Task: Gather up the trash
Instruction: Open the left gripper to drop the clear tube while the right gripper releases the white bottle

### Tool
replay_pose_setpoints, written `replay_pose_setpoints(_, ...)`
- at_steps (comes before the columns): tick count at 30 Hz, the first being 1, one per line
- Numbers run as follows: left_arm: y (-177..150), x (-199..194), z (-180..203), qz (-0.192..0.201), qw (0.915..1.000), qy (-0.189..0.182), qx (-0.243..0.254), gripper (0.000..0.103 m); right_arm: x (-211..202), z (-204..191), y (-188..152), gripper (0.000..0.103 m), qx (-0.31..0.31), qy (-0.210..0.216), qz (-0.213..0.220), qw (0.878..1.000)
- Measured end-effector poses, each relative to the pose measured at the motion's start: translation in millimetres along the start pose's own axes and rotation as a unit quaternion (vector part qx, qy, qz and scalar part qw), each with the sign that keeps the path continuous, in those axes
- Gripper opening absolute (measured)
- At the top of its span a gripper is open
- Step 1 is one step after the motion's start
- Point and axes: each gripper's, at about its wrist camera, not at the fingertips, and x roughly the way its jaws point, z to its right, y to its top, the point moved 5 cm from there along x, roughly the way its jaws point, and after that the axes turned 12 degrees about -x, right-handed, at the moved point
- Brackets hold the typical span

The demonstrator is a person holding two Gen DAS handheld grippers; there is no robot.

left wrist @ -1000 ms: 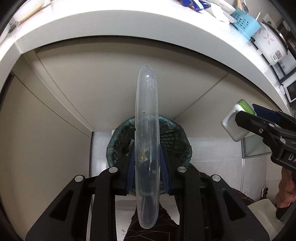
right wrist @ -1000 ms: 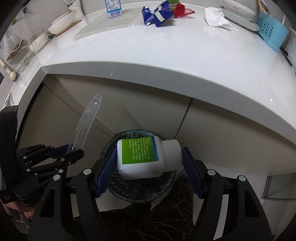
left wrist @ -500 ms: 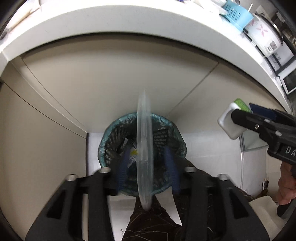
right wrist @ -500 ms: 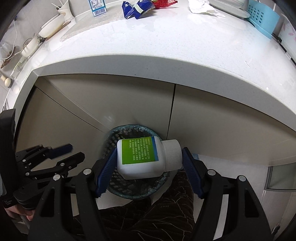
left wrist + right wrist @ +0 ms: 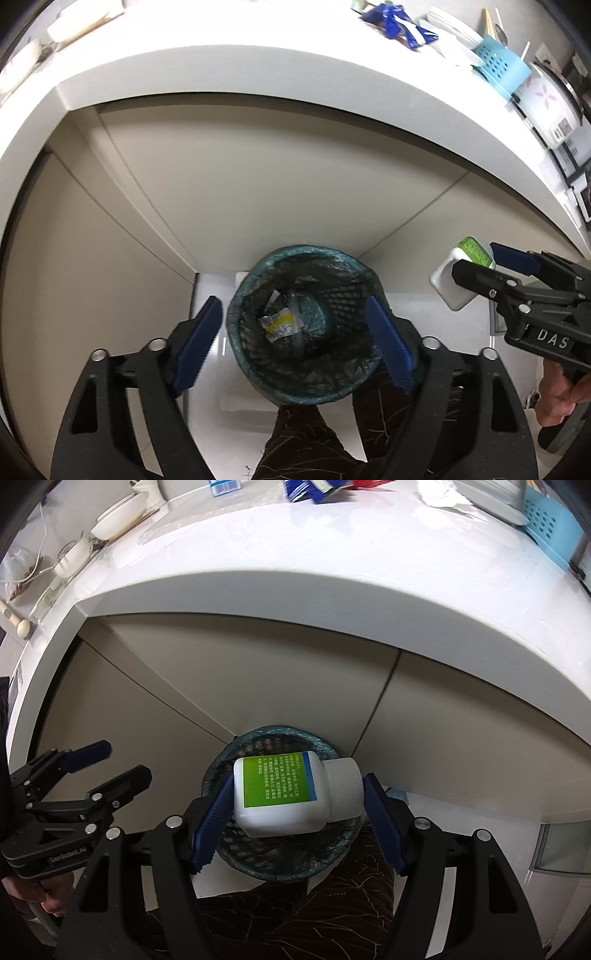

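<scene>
Counter (image 5: 332, 602) spans the top of both views, with cabinet doors (image 5: 258, 177) below it; I keep both tools under its overhang because the bin stands on the floor against those doors. More trash lies up there: a blue wrapper (image 5: 399, 27) is in plain view, and I judge it a later pickup.

Bin (image 5: 306, 391) sits directly beneath the left gripper (image 5: 295, 347). It is a mesh basket with a green liner, and I hold the left tool centred above its mouth so that anything let go falls inside. The left jaws stand wide apart and carry nothing. Inside the bin I see a clear plastic strip (image 5: 295, 325) lying across a crumpled yellow-and-white label (image 5: 280, 325) on the bottom.

Right gripper (image 5: 297, 808) grips a white bottle (image 5: 284, 790) with a green label, lying crosswise: one pad bears on the base, the other sits at the ribbed cap (image 5: 345, 788). In the right view the bottle lies over the bin (image 5: 258, 864) opening. In the left view the bottle (image 5: 461, 277) appears off to the right of the bin, so I cannot confirm it is truly over the mouth.

I judge the next step to be aligning the bottle over the opening, then spreading the right jaws. An early drop risks the bottle striking the rim and rolling off.
</scene>
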Motion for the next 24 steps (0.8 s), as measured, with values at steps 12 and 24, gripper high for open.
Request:
replay_pose_setpoints(12,8.0,-9.6,-29.4,0.013,0.9989,0.024,-0.037,0.097,24.9,-22.4,10.8,0.067,-0.03,0.008,-0.007,0.999)
replay_pose_setpoints(24,8.5,-12.5,-36.7,0.014,0.9982,0.031,-0.049,0.097,42.6,-41.2,14.3,0.068,-0.057,0.008,-0.023,0.998)
